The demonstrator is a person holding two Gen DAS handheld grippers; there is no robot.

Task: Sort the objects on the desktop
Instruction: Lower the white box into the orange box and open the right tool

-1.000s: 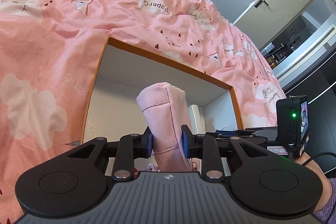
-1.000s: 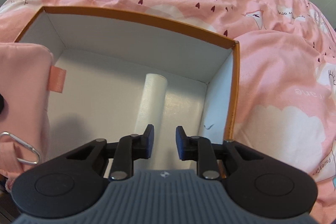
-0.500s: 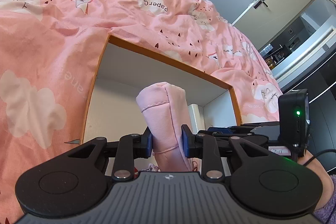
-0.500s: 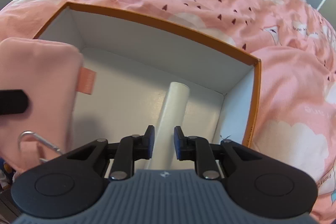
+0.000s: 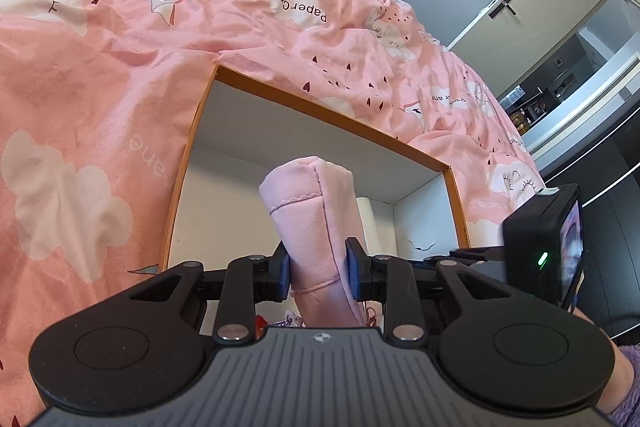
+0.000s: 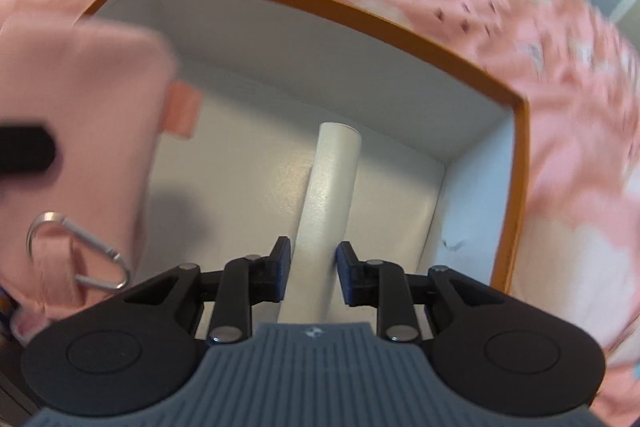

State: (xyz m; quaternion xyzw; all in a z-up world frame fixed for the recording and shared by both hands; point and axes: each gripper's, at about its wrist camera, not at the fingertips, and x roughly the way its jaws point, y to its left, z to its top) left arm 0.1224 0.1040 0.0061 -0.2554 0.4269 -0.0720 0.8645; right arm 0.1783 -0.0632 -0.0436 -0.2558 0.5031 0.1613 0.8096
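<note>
In the left wrist view, the left gripper (image 5: 318,263) is clamping a soft pink pouch (image 5: 310,223) between its pads, holding it upright over the open orange-rimmed box (image 5: 192,147) that is sitting on a pink printed bedspread (image 5: 100,67); the pouch's fabric looks slack, so it is likely to sag or slide out of the pinch and drop crookedly, and its dangling lower end could snag the box's near edge. A white tube (image 5: 370,223) is showing just behind the pouch, inside the box. In the right wrist view, blurred by motion, the right gripper (image 6: 310,273) is standing parted around the near end of the white tube (image 6: 330,203), which is lying on the box (image 6: 516,187) floor; whether the pads are touching it cannot be told, and a smooth round tube could roll aside or squirt free if pinched off-centre. The pouch (image 6: 80,115), with a metal carabiner (image 6: 76,251) hanging from it, is hovering at the box's left side, near enough to collide with the tube.
</note>
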